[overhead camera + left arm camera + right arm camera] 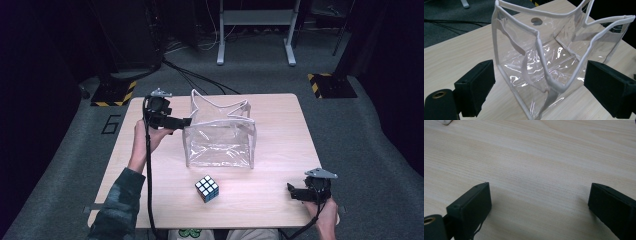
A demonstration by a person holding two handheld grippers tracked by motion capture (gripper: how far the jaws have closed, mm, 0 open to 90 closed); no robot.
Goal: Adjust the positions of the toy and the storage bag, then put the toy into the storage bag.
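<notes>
**Clear bag stands open on worktop**

One transparent, white-edged plastic bag (220, 140) stands mid-worktop (280, 120). The left hand-held gripper (186, 121) sits released just beside its left edge. The right hand-held gripper (291, 192) rests released, well apart. One glossy puzzle cube (207, 188) lies nearby.

Bag (220, 137) stands mid-counter (280, 125); left tool (186, 120) just beside its far-left corner, cube (207, 188) near of it, right tool (291, 191) near-right, well apart.
</notes>
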